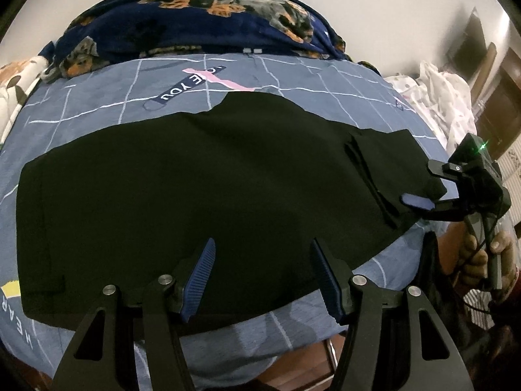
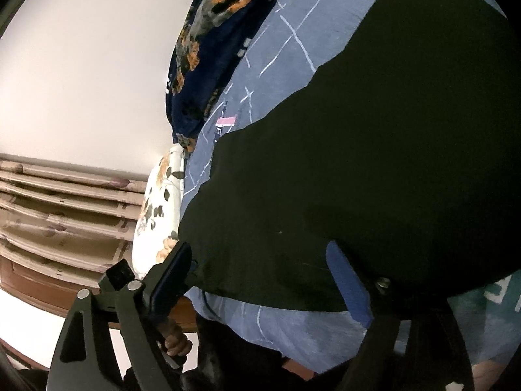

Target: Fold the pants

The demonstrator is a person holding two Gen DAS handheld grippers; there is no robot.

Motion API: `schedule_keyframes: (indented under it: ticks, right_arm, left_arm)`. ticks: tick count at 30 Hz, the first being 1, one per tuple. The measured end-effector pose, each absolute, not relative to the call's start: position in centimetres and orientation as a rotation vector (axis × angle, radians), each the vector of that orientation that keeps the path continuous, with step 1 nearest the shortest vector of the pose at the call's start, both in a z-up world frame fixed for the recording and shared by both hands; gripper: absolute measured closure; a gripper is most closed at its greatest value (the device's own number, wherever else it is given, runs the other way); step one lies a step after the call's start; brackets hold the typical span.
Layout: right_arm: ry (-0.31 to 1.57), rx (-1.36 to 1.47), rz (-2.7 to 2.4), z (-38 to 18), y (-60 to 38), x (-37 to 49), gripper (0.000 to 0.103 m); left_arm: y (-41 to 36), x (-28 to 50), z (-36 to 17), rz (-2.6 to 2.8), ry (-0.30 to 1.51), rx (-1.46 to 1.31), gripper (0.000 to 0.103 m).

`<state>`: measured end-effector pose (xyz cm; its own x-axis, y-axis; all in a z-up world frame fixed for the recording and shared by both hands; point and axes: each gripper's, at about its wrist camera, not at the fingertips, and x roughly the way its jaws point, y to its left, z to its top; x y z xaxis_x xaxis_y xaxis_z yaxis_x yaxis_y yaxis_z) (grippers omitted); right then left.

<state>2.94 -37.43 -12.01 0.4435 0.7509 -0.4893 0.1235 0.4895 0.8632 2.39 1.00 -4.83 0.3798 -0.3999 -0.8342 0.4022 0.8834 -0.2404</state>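
Black pants (image 1: 202, 182) lie spread across a blue grid-patterned bedsheet (image 1: 293, 78), with a folded-over part at their right end. My left gripper (image 1: 262, 267) is open just above the pants' near edge, holding nothing. My right gripper (image 1: 420, 203) shows at the right end of the pants in the left wrist view, one blue finger lying on the cloth. In the right wrist view the pants (image 2: 374, 163) fill the frame and my right gripper (image 2: 260, 277) stands wide open, one finger over the cloth, the other off the bed's edge.
A navy blanket with a dog print (image 1: 195, 19) is bunched along the far side of the bed. White floral bedding (image 2: 156, 208) sits at one end, white crumpled cloth (image 1: 439, 97) at the other. A curtain (image 2: 65, 202) hangs beyond the bed.
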Motion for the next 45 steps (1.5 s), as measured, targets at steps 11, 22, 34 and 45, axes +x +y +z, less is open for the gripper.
schedule_keyframes:
  ticks: [11,22,34,45]
  right_arm:
    - [1.045,0.617,0.453,-8.8,-33.5,2.6,0.031]
    - [1.047,0.298,0.334,-8.9,-30.1,2.6,0.038]
    - [0.956,0.278,0.344,-6.5,-30.7,2.1,0.037]
    - [0.851,0.804,0.155,-7.6,-51.6,5.6,0.084]
  left_arm:
    - [2.0,2.5,-5.2,-0.507,1.068,-0.038,0.042]
    - [2.9,3.2,-6.9,-0.511,1.129,-0.099,0.042]
    - [2.3,2.8,-6.9,-0.524,1.098,-0.036,0.042]
    - [0.7,2.3,-6.8,-0.549,1.114,-0.008,0.042]
